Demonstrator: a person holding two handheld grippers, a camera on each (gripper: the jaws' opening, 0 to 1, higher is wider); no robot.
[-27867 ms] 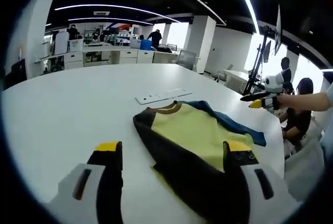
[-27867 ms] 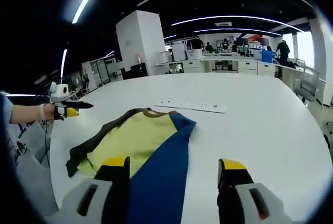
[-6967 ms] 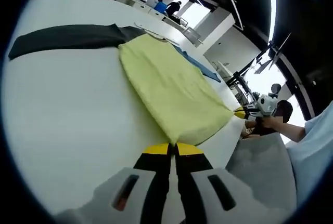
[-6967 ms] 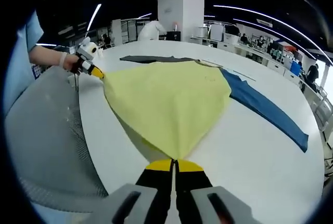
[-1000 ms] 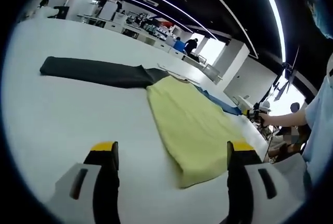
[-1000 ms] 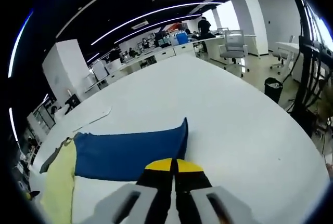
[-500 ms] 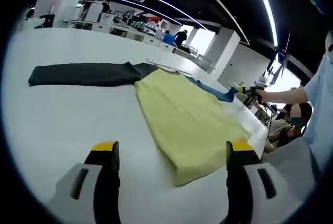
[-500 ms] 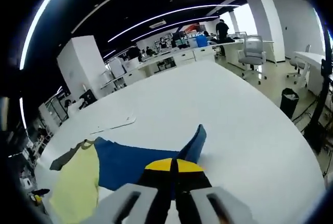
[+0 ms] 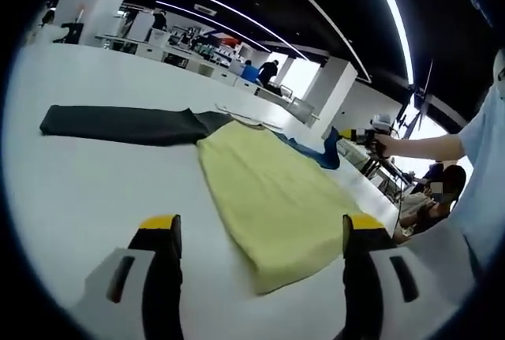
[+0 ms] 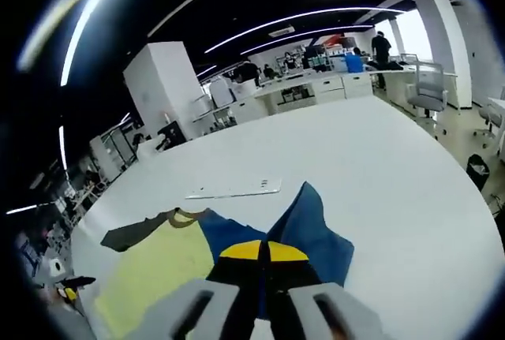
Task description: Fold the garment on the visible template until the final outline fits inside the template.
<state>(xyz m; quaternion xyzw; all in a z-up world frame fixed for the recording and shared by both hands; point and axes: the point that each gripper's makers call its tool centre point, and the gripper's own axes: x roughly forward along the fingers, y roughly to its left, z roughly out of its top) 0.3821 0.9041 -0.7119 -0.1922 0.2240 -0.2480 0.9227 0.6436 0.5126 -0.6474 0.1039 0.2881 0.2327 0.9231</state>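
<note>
Since half a second ago the right gripper (image 10: pixel 264 252) has carried the blue sleeve (image 10: pixel 312 226) higher — its fingers clenched on the cloth, which peaks at 12 o'clock. Left gripper (image 9: pixel 260 233) fingers released, spread above the desk (image 9: pixel 87 190). Yellow garment (image 9: pixel 268 194) lies flat on the desk; black sleeve (image 9: pixel 118 123) extends toward 10 o'clock.
</note>
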